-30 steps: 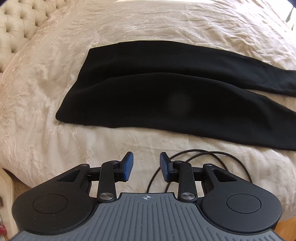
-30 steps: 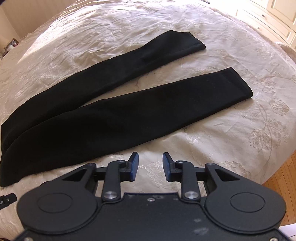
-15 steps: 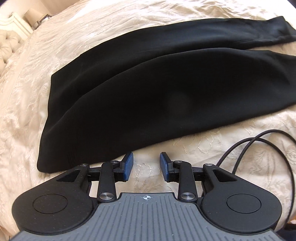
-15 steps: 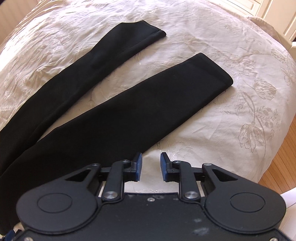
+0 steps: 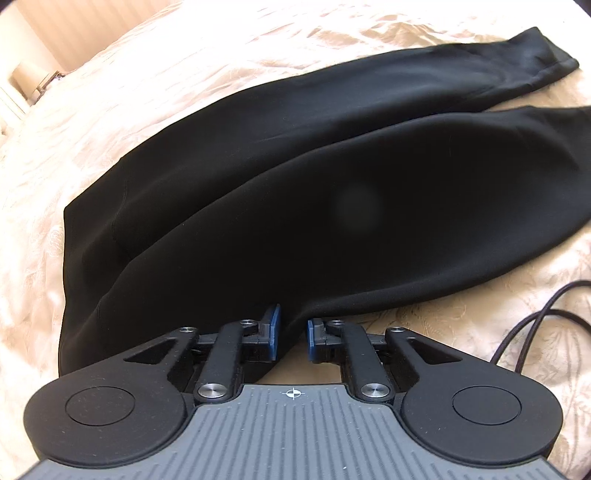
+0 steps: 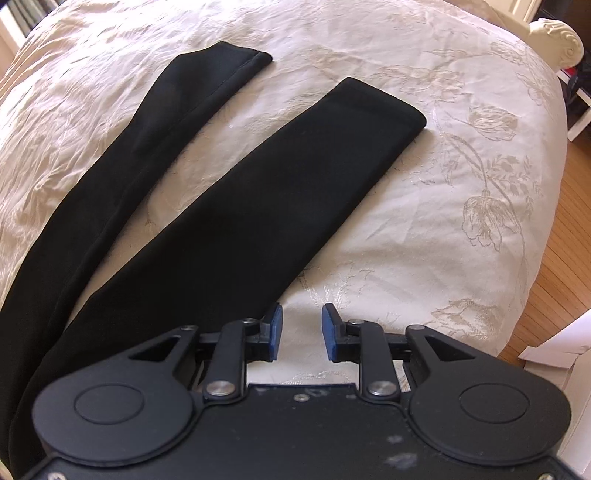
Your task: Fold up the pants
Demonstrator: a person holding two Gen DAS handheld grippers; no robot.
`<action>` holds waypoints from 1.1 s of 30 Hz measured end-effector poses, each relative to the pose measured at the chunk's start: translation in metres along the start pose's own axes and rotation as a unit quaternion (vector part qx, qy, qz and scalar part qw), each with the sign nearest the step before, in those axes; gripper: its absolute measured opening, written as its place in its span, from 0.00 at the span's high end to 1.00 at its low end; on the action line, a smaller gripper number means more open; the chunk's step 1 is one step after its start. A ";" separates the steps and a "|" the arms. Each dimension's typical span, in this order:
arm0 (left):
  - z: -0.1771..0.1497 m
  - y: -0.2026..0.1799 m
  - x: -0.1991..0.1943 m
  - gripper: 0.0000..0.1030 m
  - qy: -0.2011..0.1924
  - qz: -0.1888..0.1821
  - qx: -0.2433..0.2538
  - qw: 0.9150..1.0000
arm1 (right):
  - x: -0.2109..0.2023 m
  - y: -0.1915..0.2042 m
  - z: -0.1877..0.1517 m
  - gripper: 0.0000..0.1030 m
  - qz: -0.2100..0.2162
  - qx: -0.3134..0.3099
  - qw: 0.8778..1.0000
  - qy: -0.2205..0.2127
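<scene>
Black pants [image 5: 332,206] lie flat on a cream bedspread [image 5: 110,110], legs spread apart in a V. In the left wrist view my left gripper [image 5: 293,334] is open at the near edge of the pants close to the waist, and the fabric edge runs between its blue pads [image 5: 274,328]. In the right wrist view the two legs [image 6: 258,206] run away to their hems. My right gripper [image 6: 301,332] is open and empty over bare bedspread just beside the near leg's lower edge.
A black cable [image 5: 539,317] lies on the bedspread at the right of the left wrist view. The bed's right edge drops to a wood floor [image 6: 561,236]. A carved bedpost [image 6: 554,33] stands at the far right corner. White paper [image 6: 554,354] lies on the floor.
Both grippers moved forward and down toward the pants. The left one reached the fabric's near edge near the waist; the right one came close beside the near leg and its jaws opened slightly wider.
</scene>
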State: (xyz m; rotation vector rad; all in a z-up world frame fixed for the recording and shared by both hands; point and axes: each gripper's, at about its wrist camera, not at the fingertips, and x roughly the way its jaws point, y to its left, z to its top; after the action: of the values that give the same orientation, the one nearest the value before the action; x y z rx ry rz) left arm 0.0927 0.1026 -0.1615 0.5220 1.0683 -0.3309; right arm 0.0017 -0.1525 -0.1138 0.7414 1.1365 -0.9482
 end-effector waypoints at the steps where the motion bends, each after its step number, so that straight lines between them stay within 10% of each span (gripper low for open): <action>1: 0.000 0.001 -0.002 0.91 -0.002 -0.005 -0.006 1.000 | 0.001 -0.004 0.003 0.74 0.000 0.008 1.000 -0.002; 13: 0.003 0.019 -0.030 0.91 0.003 0.020 -0.067 0.998 | 0.060 -0.052 0.065 0.73 0.039 0.117 0.992 0.032; 15: 0.006 0.019 -0.037 0.91 0.006 0.026 -0.071 0.997 | 0.060 -0.055 0.076 0.96 0.057 0.130 0.989 0.041; 19: 0.021 0.029 -0.053 0.91 0.002 0.031 -0.085 0.996 | 0.042 -0.052 0.099 0.96 0.090 0.106 0.990 0.021; 33: 0.140 0.075 -0.012 0.91 0.008 0.045 -0.110 0.993 | 0.027 0.071 0.181 0.96 0.128 -0.015 0.991 -0.028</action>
State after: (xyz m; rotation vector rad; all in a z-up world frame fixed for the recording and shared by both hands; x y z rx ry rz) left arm 0.2283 0.0869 -0.0793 0.3738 1.0788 -0.1280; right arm 0.1427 -0.2869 -0.0897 0.8089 0.9770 -0.7289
